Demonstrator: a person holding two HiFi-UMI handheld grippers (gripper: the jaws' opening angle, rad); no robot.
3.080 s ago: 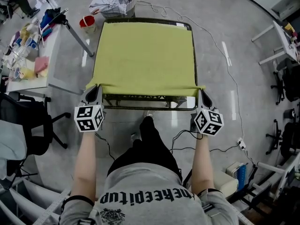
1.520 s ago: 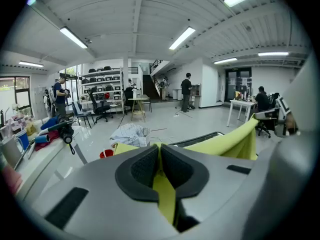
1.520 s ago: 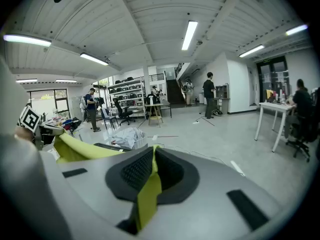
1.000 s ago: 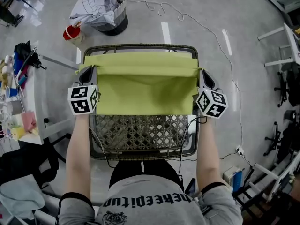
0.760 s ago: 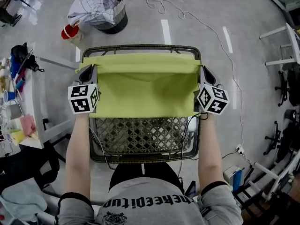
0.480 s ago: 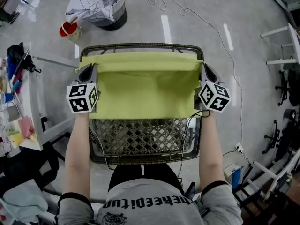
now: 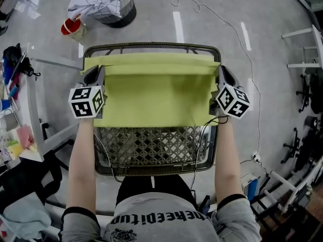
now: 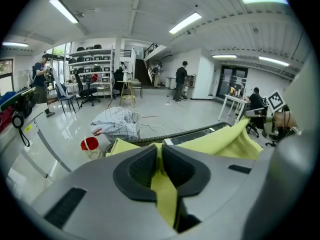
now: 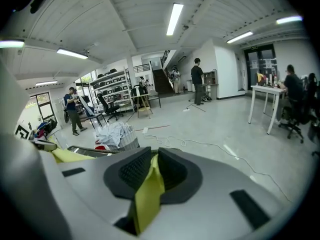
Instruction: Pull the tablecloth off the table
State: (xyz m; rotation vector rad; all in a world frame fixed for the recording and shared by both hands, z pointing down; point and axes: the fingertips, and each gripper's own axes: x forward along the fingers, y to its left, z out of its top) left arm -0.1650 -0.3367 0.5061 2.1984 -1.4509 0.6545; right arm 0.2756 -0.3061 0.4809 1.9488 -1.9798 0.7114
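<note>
Presently, the left gripper point(image 7: 93, 72) sits at the far left corner of the table point(image 7: 151, 147), clamped on a pinch of the tablecloth point(image 7: 151, 92). Its jaws have just been easing apart, yet the fabric stands between the pads and touches both.

Tablecloth: yellow-green, lying doubled over the far half of the table, with the near lattice top bare.

The right gripper point(image 7: 222, 72) is at the far right corner. It has the same grasp and the same slight loosening, with cloth between the pads.

Handling (judgement): light, thin and limp, not fragile. It could snag on the lattice or slip from slackened jaws. Best held at the two corners together.

Containers:
- A red bucket point(image 7: 70, 28) stands beyond the table's far left corner; its contents cannot be made out.
- A dark basket point(image 7: 120, 17) stands beyond the far edge, heaped with a checked cloth point(image 7: 98, 1).
</note>
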